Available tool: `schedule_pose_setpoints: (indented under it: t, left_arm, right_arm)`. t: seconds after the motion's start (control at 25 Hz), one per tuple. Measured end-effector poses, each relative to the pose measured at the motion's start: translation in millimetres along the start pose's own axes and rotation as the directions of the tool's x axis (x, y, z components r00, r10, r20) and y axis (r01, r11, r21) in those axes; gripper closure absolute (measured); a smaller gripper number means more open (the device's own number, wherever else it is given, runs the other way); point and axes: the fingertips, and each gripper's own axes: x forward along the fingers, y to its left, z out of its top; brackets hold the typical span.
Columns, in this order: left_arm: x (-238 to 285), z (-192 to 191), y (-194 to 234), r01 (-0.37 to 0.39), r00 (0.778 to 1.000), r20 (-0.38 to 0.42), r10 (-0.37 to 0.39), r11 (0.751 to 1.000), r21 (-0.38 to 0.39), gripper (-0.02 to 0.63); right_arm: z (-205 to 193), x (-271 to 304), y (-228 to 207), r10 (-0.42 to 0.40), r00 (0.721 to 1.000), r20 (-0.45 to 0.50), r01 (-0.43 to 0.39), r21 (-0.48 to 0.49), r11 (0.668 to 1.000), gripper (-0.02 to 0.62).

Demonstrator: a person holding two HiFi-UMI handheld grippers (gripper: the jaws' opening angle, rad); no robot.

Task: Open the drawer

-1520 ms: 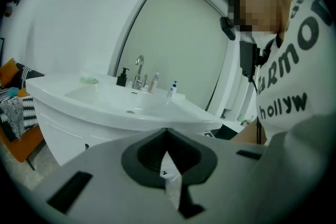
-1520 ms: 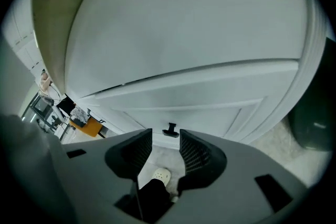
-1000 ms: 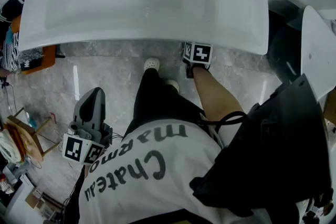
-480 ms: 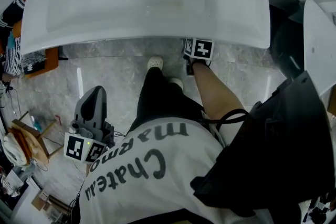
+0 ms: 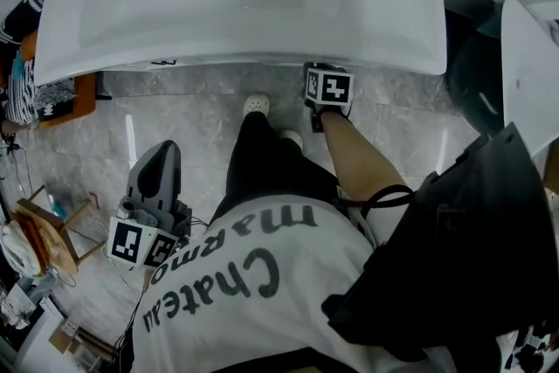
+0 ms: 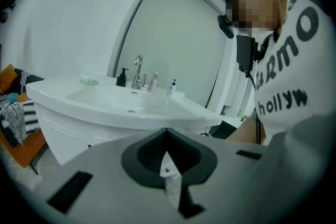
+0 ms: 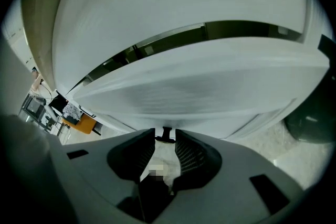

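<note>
White gloss all over: the drawer [image 7: 199,94] is the curved front under the basin [image 5: 262,57], on the far side of the scene from the person [image 5: 253,275]. Its long axis runs left to right, so the pull has to come straight towards the near side. A small dark knob [image 7: 166,135] sits low on that front, dead ahead of the right gripper [image 7: 165,140]. That gripper's jaws have just been closing and now stand part-way in. Their tips touch the knob on either side, with nothing else between them. I judge that to be a grip, ready for the pull. The left gripper [image 6: 167,132] hangs low at the person's left, well apart from the drawer, jaws together and empty. The right hand is plainly the nearer one.

The head view hides both drawer and knob under the basin's overhang and shows only the right gripper's cube [image 5: 329,87] at the rim. Only the right gripper view shows the knob in the tips. The left gripper view gives the cabinet [image 6: 68,134] from the side, with the tap [image 6: 138,68] above, but no knob.
</note>
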Motion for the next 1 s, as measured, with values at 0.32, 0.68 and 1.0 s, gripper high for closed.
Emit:
schedule_pose_setpoints:
  t: [0.32, 0.68, 1.0]
  left_arm:
    - [-14.2, -10.9, -8.4, -0.007, 1.0, 0.012, 0.007, 1.0, -0.02, 0.6]
    - [-35.0, -23.6, -19.2, -0.007, 1.0, 0.025, 0.007, 1.0, -0.014, 0.6]
    - [-39.7, -28.8, -33.6, 0.009, 1.0, 0.007, -0.009, 1.0, -0.003, 0.6]
  right_arm:
    - [-18.1, -8.5, 2.3, 0.003, 1.0, -0.007, -0.003, -0.013, 1.0, 0.468]
    - [-39.0, -17.4, 3.6, 0.013, 0.999, -0.038, -0.014, -0.022, 1.0, 0.468]
    - [-51.8, -22.1, 4.1, 0.012, 0.997, -0.081, -0.013, -0.011, 1.0, 0.468]
